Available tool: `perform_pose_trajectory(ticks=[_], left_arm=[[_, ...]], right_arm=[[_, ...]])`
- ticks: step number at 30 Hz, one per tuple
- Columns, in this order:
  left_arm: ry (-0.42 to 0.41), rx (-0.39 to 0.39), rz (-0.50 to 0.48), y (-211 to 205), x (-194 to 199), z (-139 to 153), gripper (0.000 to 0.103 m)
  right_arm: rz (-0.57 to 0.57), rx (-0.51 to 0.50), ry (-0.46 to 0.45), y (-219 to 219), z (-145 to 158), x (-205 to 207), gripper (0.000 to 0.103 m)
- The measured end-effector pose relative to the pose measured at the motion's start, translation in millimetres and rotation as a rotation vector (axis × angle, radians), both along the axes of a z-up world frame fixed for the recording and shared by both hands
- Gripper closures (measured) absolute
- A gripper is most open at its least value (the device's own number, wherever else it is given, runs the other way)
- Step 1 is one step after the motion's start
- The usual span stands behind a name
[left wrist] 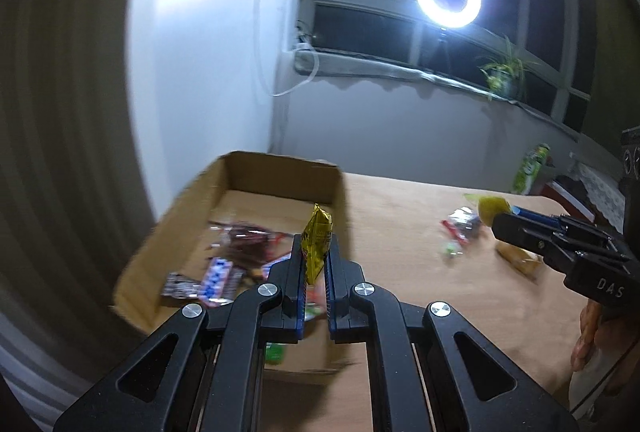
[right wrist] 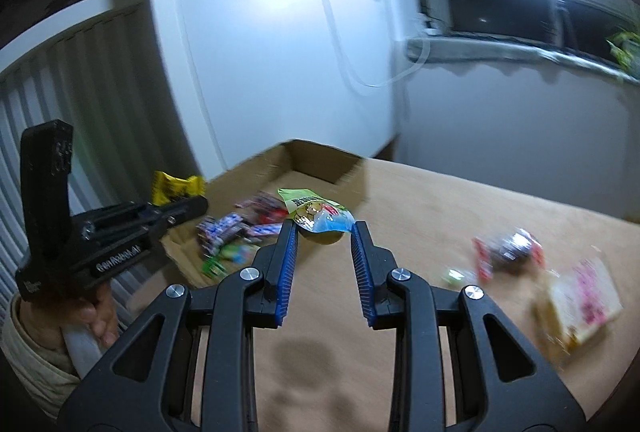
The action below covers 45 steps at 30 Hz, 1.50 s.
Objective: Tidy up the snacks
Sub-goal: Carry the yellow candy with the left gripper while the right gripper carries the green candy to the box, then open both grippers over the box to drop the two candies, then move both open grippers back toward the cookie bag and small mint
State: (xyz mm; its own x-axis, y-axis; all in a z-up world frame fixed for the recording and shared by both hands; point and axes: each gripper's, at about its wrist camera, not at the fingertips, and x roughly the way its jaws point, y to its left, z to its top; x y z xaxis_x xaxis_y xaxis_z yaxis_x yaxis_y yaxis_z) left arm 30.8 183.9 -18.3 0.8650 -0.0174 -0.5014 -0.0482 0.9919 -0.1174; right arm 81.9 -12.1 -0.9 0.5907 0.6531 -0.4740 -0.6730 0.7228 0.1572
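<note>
The left gripper (left wrist: 316, 252) pinches a shiny yellow packet (left wrist: 317, 242) tight. The packet stands up tall over the cardboard box (left wrist: 280, 176). The right gripper (right wrist: 325, 232) squeezes a green and blue pouch (right wrist: 318, 216) by its bottom edge, just beside the box. Both grippers tip down a little.

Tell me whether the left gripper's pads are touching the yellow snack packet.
Touching. In the left wrist view the left gripper is shut on the yellow snack packet, both blue pads pressed flat against its sides, with the packet's top sticking up above the fingertips.
</note>
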Motion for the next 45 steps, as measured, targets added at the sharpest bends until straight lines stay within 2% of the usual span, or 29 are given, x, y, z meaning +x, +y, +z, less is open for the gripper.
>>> perform_pose_trajectory(ticks=[8,9,10,12,13,18,21,26,35,45], left_arm=[[0.031,-0.011,0.038,31.8,9.2,-11.1,0.095],[0.04,-0.009,0.045,33.5,11.8,-13.9,0.09],[0.048,-0.01,0.058,35.9,12.8,-16.2,0.084],[0.051,-0.013,0.097,41.2,10.7,-20.8,0.038],[0.038,-0.016,0.113,45.6,5.2,-22.3,0.032],[0.035,-0.021,0.136,55.2,-7.9,-26.3,0.031],[0.041,-0.029,0.155,60.0,-11.8,-27.7,0.029],[0.04,-0.035,0.177,62.0,-16.8,-25.7,0.027],[0.031,-0.02,0.145,46.1,-15.4,-16.3,0.026],[0.034,0.014,0.049,-0.9,-9.1,-9.8,0.026]], right_arm=[[0.119,-0.007,-0.005,78.4,4.0,16.6,0.073],[0.139,-0.011,0.003,88.1,1.3,19.7,0.066],[0.154,-0.036,0.017,97.1,-3.5,22.7,0.054],[0.135,-0.05,0.01,99.2,-9.7,23.5,0.049],[0.126,-0.042,0.013,94.8,-12.9,23.6,0.049],[0.061,-0.054,0.051,71.4,-29.5,25.4,0.047],[0.023,-0.048,0.057,59.8,-34.9,22.7,0.036],[-0.025,-0.018,0.06,42.8,-36.9,19.2,0.027],[-0.062,-0.019,0.071,28.8,-38.7,19.2,0.026],[-0.165,-0.028,0.106,-22.5,-47.4,32.9,0.025]])
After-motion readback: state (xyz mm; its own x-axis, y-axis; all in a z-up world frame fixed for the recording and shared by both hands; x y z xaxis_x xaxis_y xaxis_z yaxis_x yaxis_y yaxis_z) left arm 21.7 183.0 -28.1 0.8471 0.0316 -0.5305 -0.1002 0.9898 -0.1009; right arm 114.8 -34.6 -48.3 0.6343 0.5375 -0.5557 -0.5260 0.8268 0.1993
